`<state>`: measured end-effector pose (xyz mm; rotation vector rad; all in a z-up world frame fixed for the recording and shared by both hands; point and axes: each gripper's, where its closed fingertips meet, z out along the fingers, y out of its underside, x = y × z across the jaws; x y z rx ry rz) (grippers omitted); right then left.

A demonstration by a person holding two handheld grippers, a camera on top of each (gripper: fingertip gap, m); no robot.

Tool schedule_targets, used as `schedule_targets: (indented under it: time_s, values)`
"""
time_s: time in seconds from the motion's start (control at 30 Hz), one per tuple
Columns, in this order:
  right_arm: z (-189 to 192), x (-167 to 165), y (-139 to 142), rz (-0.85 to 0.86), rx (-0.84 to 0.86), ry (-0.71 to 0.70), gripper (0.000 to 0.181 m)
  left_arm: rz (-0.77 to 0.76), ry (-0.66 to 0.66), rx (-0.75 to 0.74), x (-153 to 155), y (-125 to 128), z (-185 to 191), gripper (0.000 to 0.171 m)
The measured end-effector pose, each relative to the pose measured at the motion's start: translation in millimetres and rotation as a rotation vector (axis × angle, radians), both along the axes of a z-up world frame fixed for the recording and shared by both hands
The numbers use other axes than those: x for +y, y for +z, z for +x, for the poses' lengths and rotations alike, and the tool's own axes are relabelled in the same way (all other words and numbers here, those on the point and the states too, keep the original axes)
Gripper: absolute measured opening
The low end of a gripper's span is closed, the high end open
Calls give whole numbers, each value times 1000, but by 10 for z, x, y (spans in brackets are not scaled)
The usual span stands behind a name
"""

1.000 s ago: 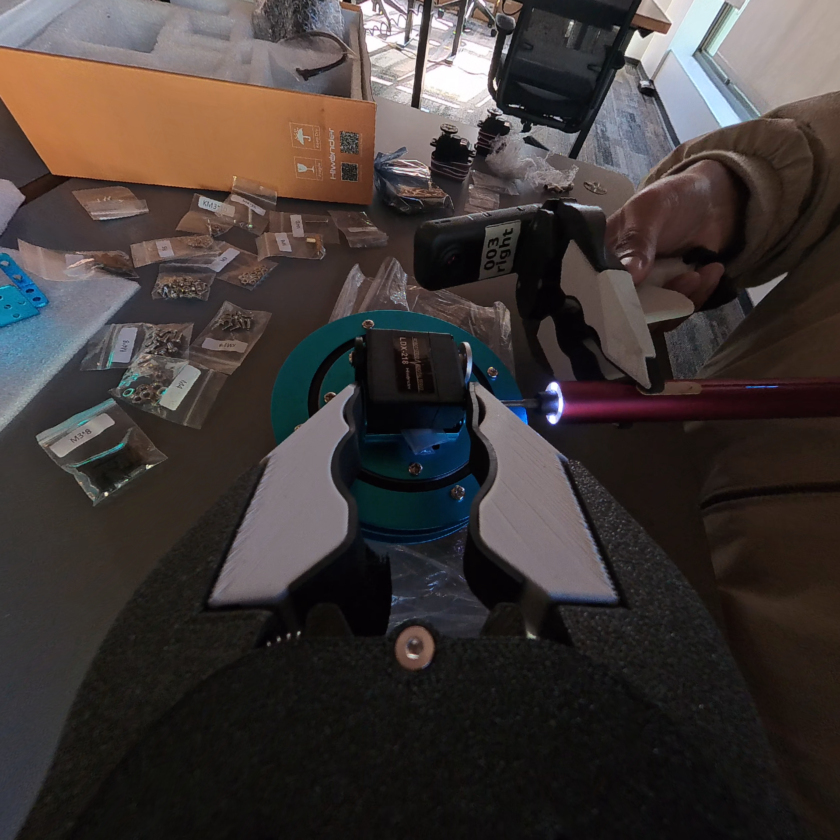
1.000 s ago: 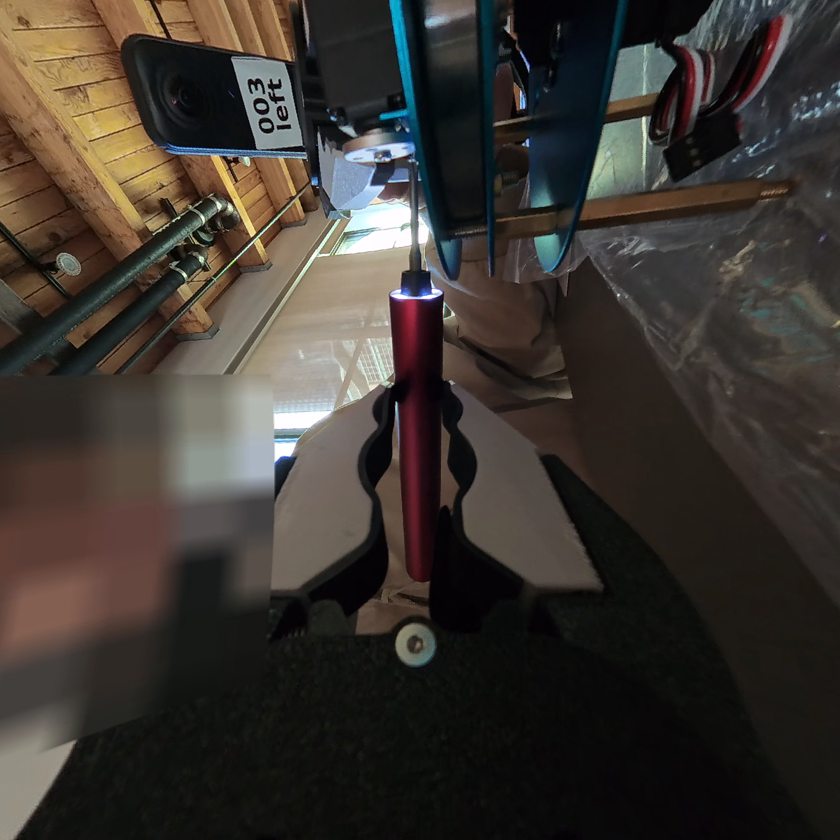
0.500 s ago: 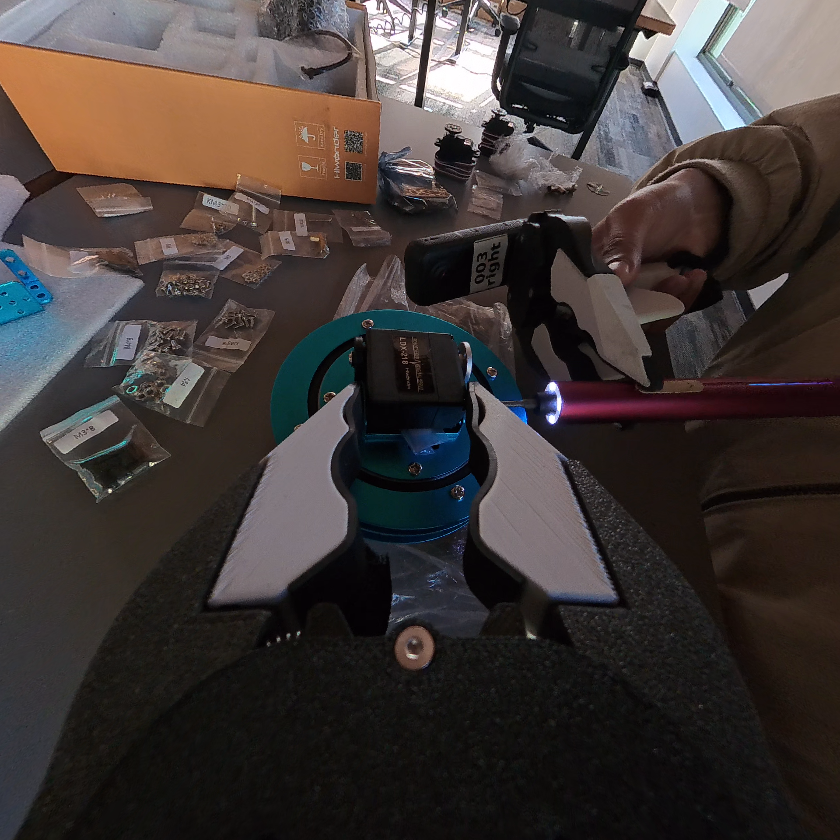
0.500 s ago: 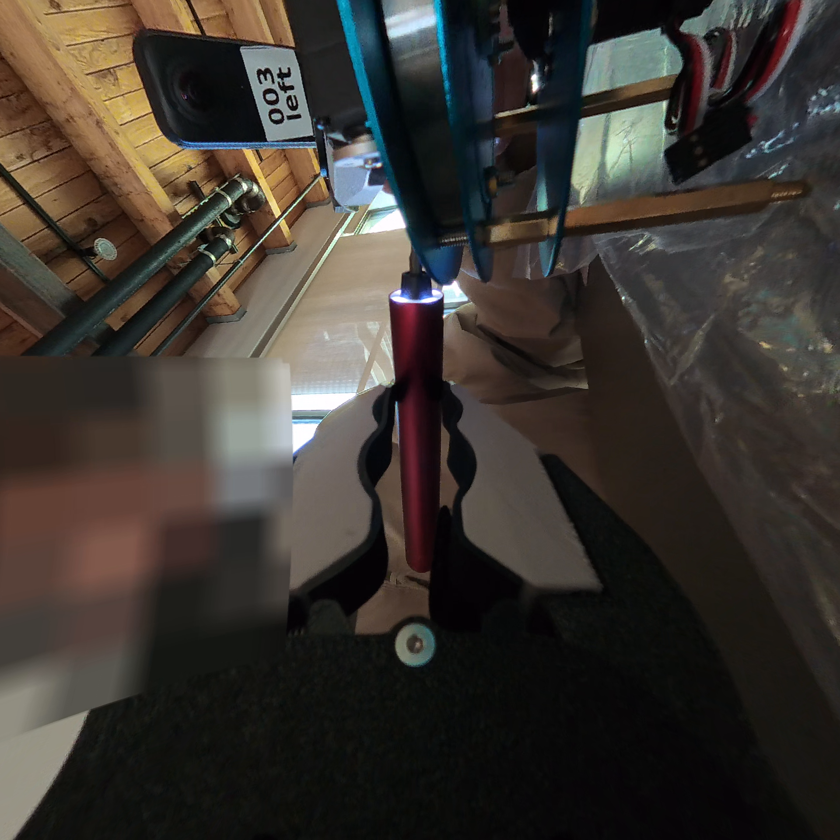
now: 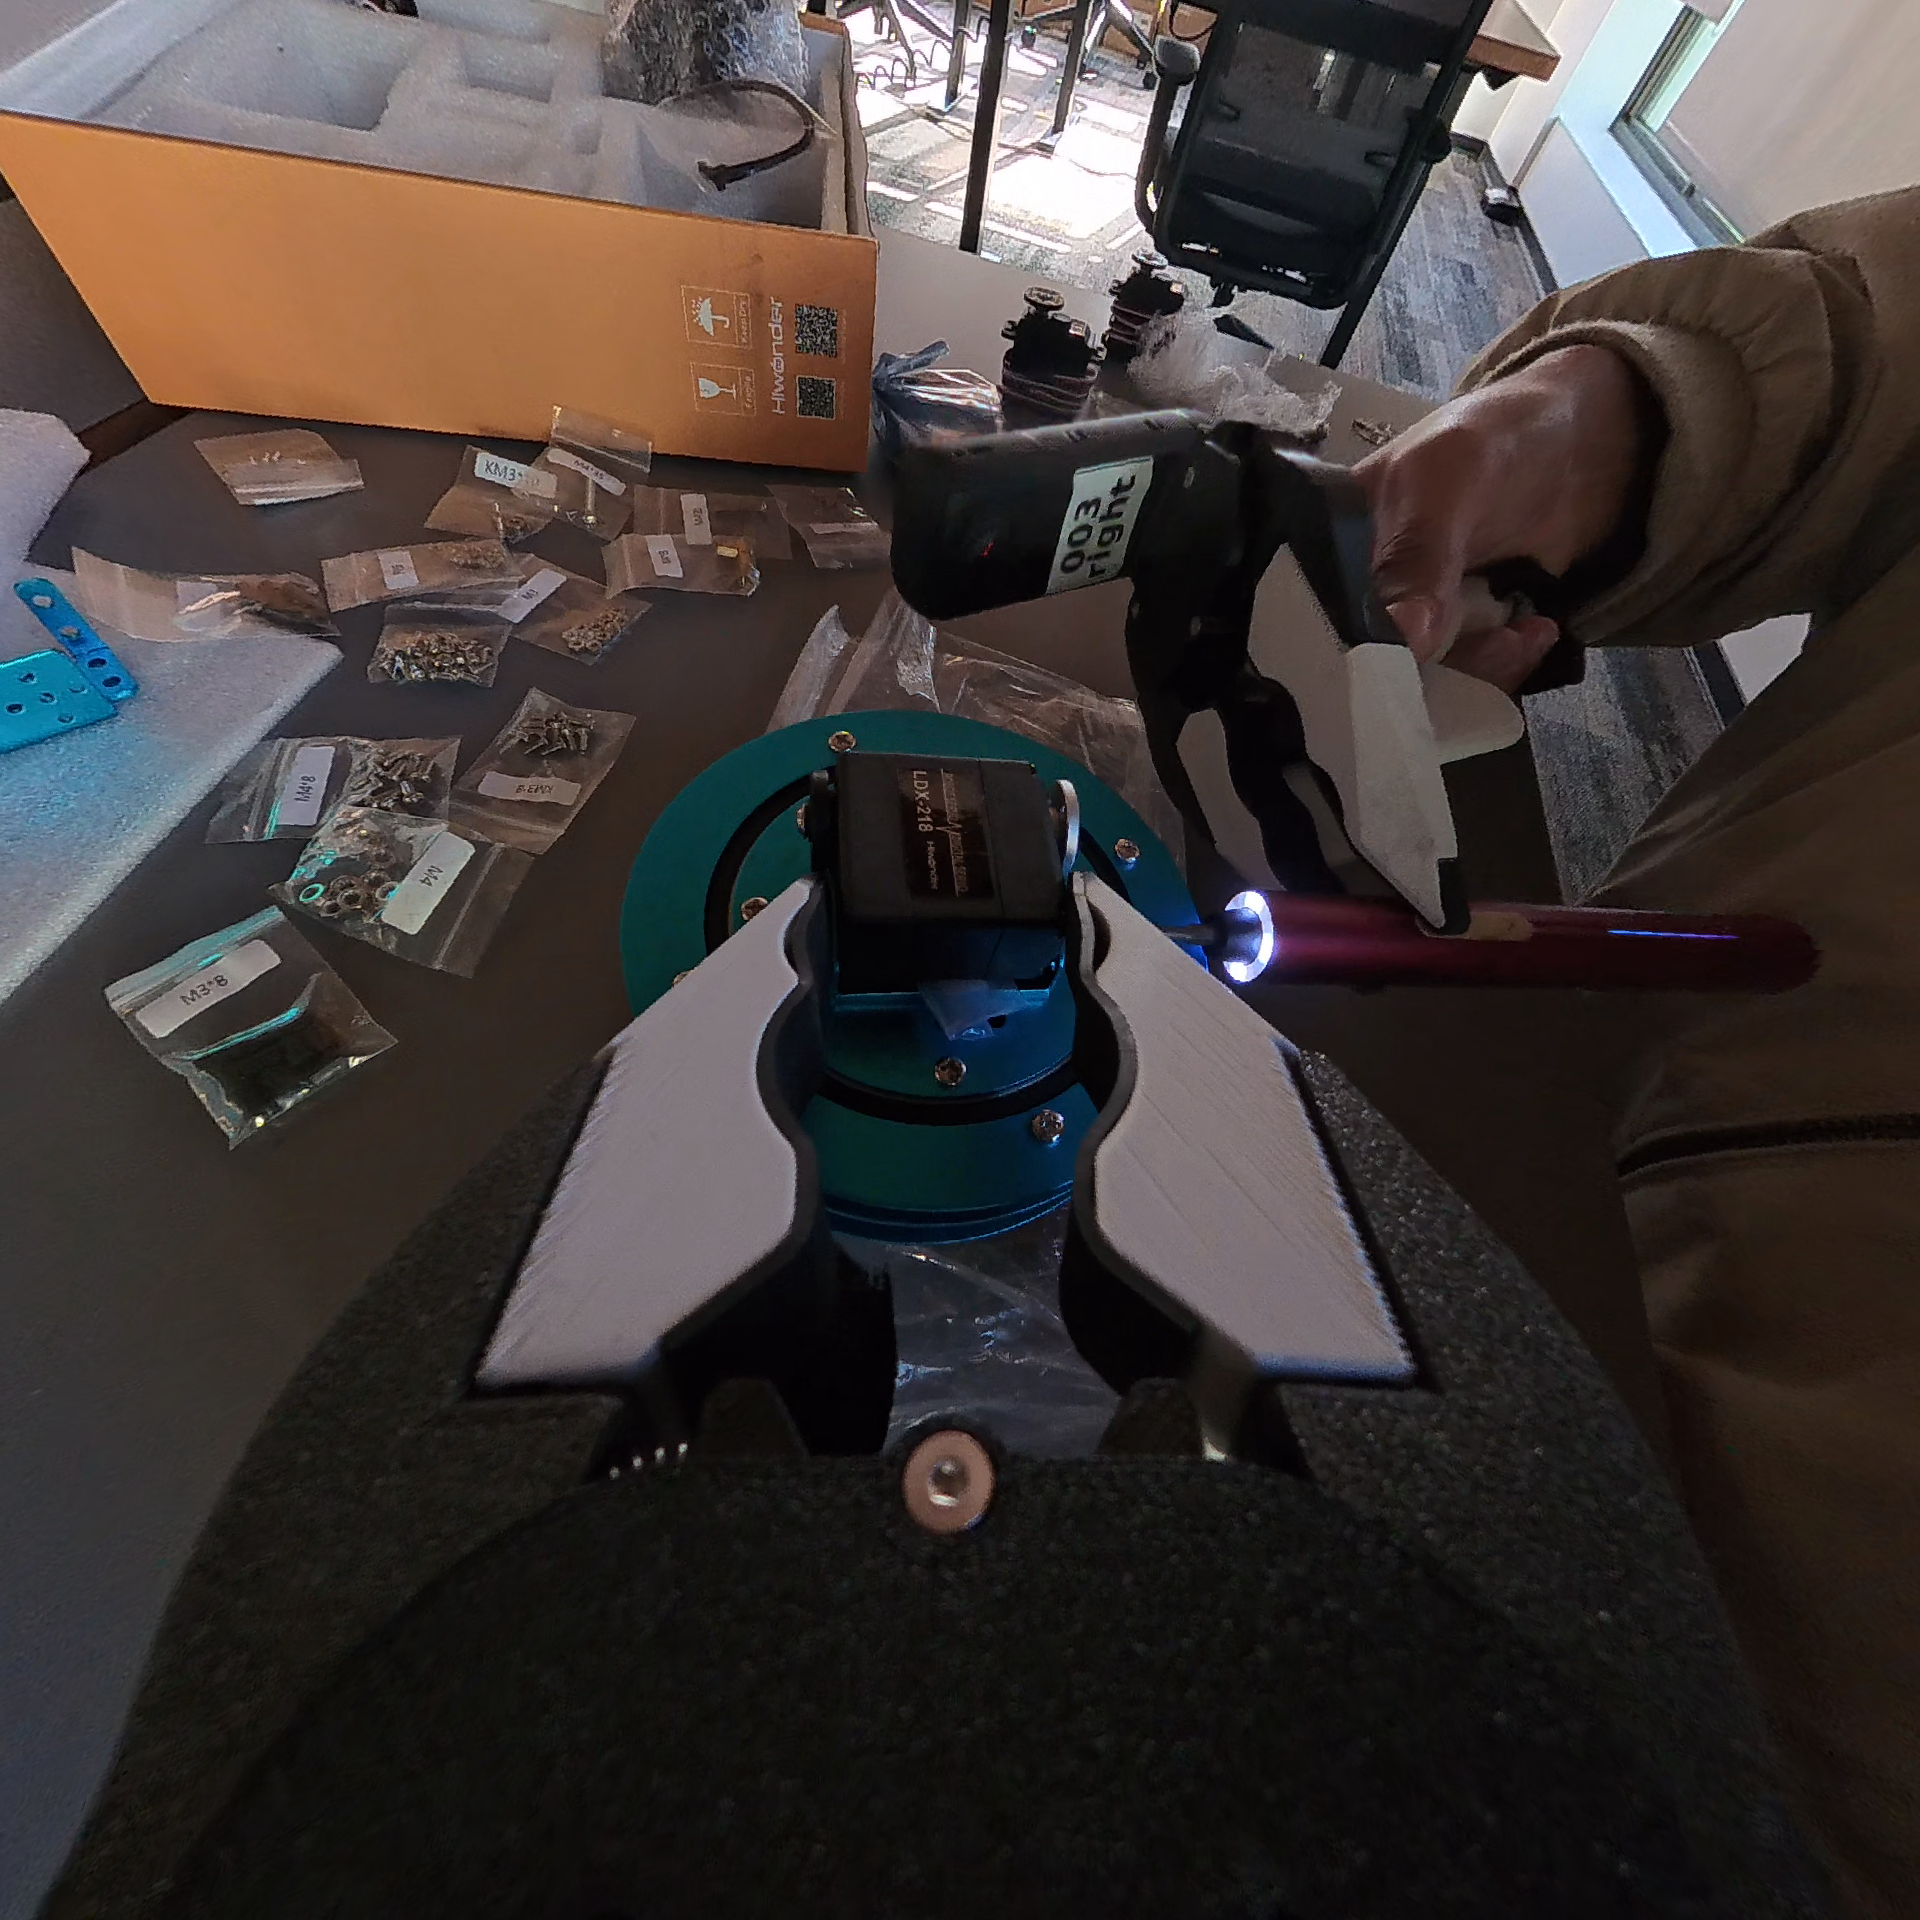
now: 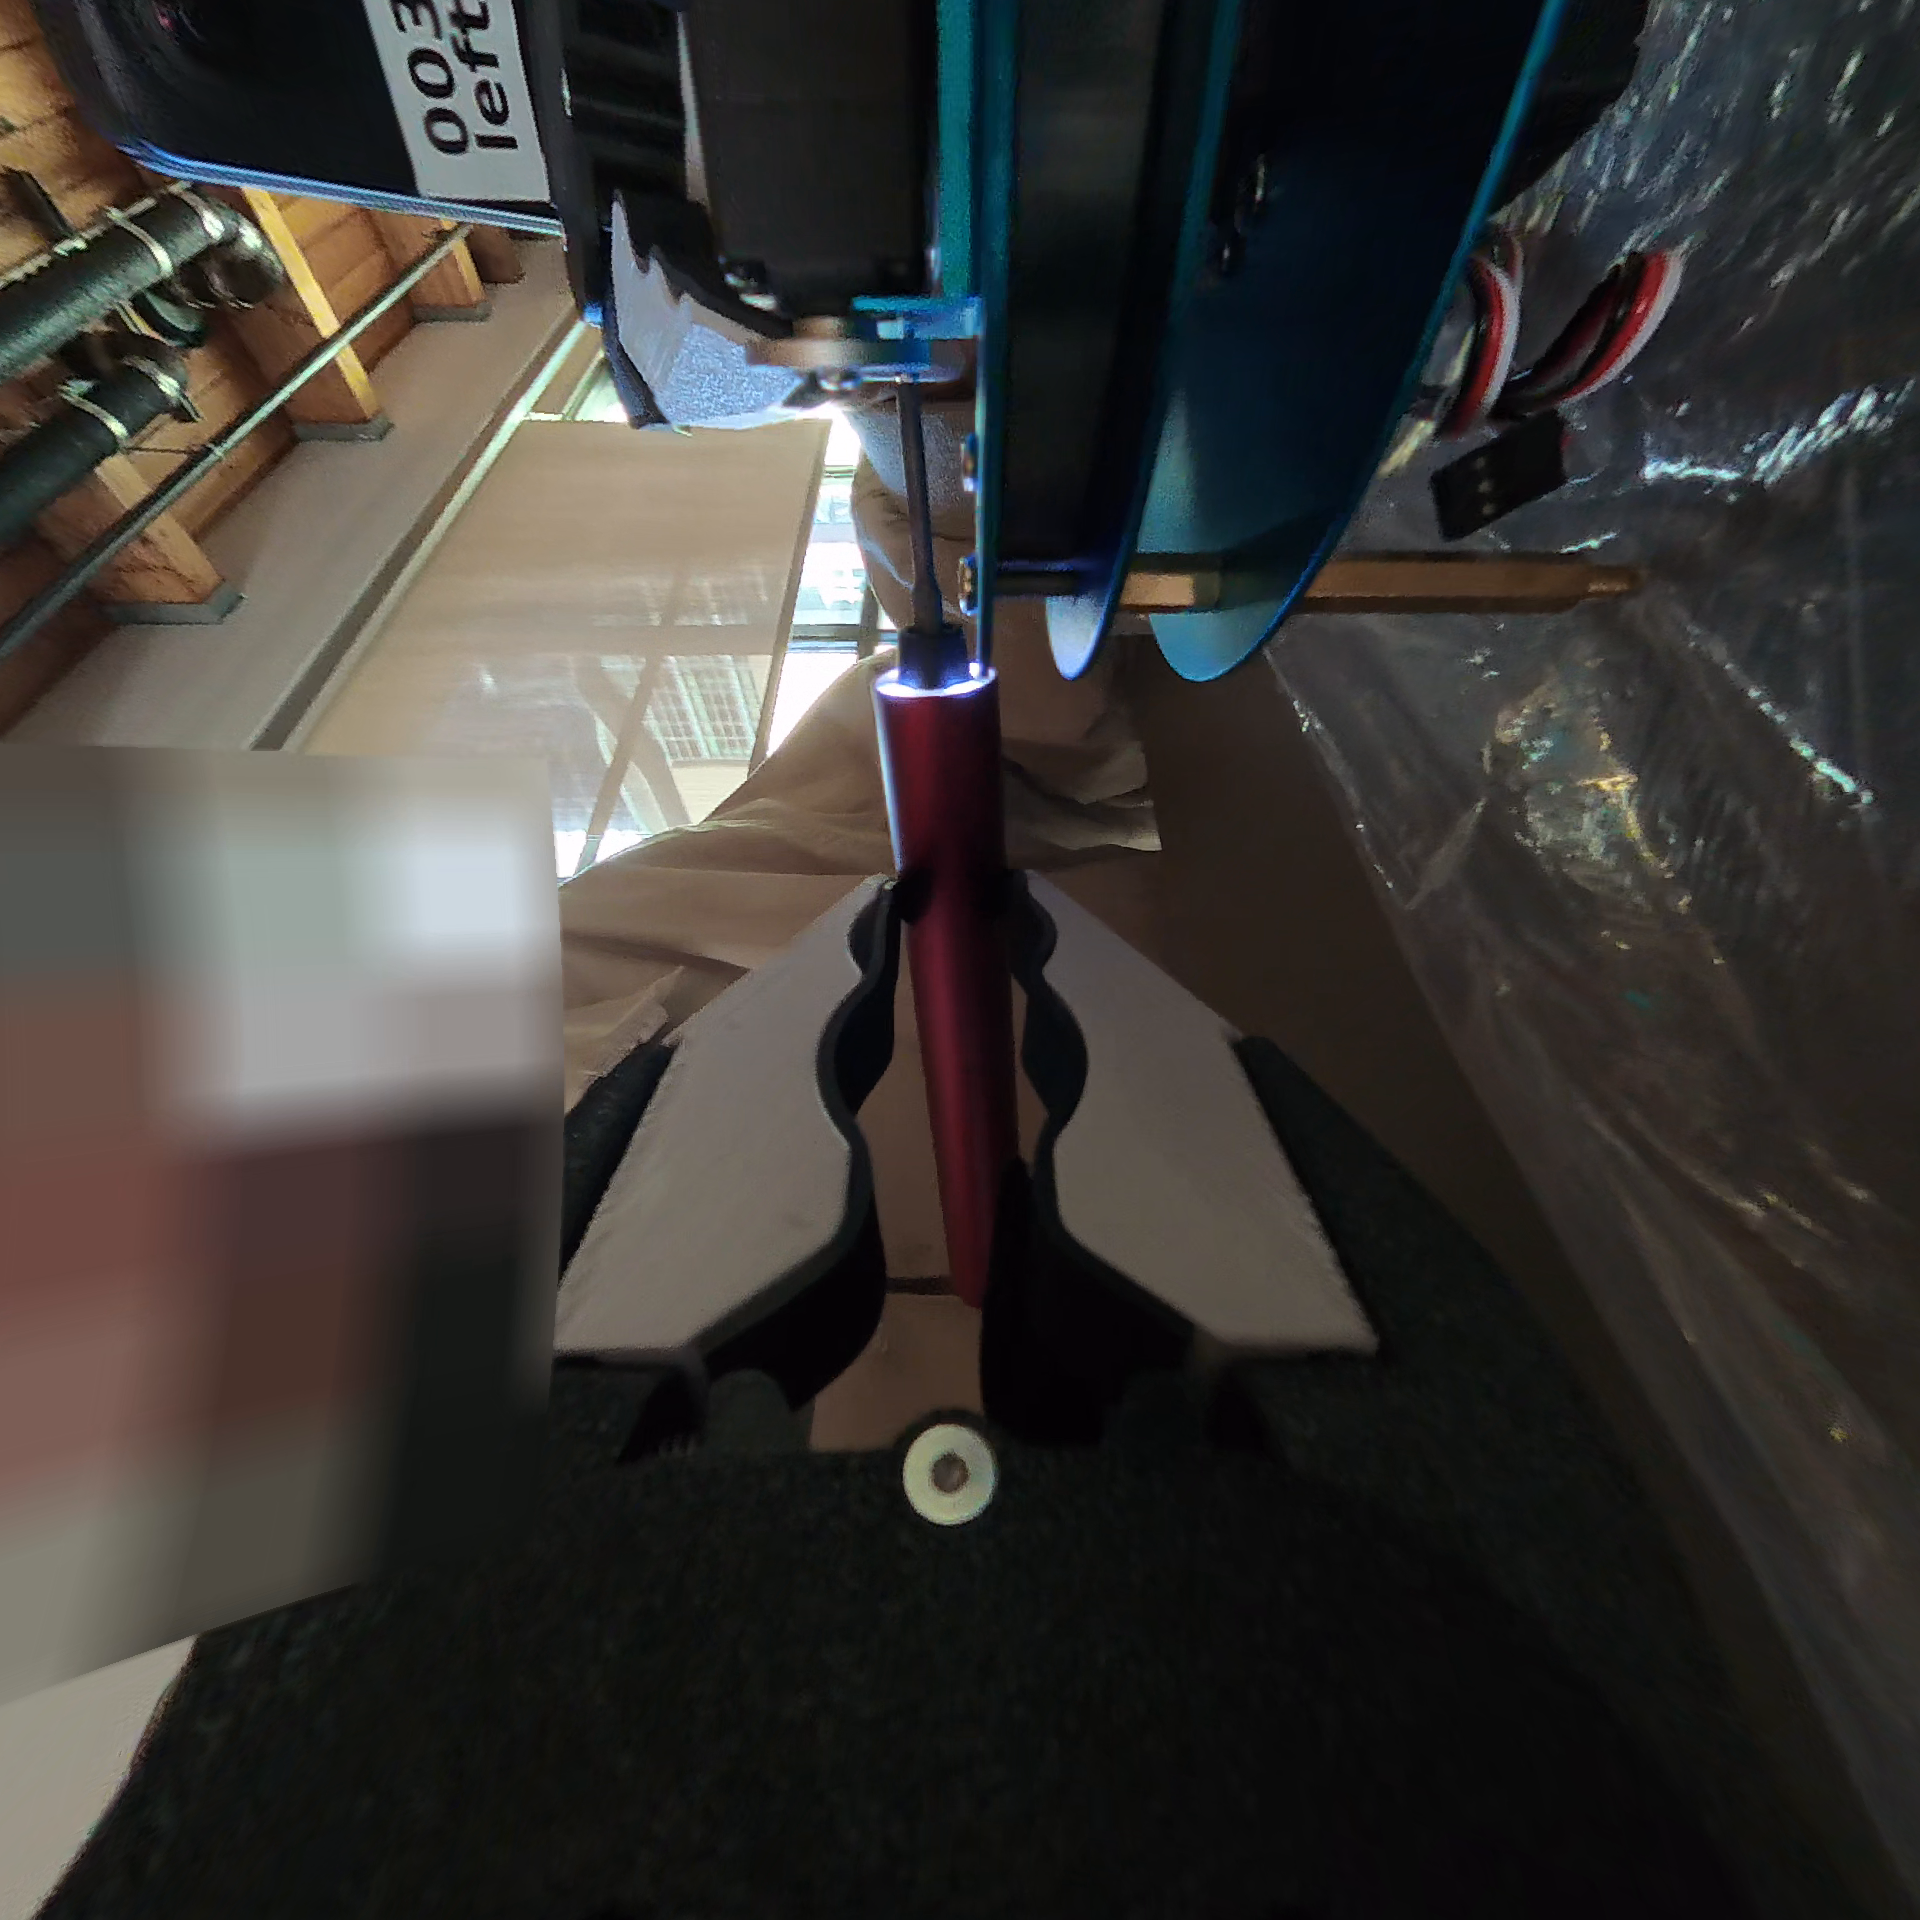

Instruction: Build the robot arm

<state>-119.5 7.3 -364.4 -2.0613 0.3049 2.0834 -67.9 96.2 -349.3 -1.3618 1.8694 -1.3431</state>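
A black servo (image 5: pixel 935 842) sits on a round teal base (image 5: pixel 686 883) on the dark table. My left gripper (image 5: pixel 940 904) is shut on the servo, one finger against each side. My right gripper (image 6: pixel 951 894) is shut on a red powered screwdriver (image 6: pixel 951 935) with a lit ring at its front. Its thin bit (image 6: pixel 920 499) reaches the servo's bracket beside the teal discs (image 6: pixel 1226 520). In the left wrist view the screwdriver (image 5: pixel 1507 945) comes in level from the right, lit tip (image 5: pixel 1247 925) next to my right finger. A brass standoff (image 6: pixel 1455 582) and a servo plug (image 6: pixel 1496 478) show under the discs.
An orange cardboard box (image 5: pixel 436 291) stands at the back left. Several small bags of screws (image 5: pixel 416 883) lie left of the base. Blue metal pieces (image 5: pixel 62 686) lie on foam at far left. Spare servos (image 5: pixel 1049 343) and an office chair (image 5: pixel 1299 135) are behind. A person's hand (image 5: pixel 1507 520) holds the right gripper. From the left gripper's tips to the servo plug (image 6: pixel 1496 478) is close to 8 cm.
The right gripper has moved closer to the assembly and tilted, the screwdriver sliding slightly inward with its tip still at the servo's right side. The left gripper keeps its hold.
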Motion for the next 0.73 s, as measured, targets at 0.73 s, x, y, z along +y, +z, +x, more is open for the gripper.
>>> schedule_targets:
  time_s: [0.73]
  values:
    - [-16, 1, 42, -9, 17, 22, 18, 10, -1, -5, 0, -3, 0, 44]
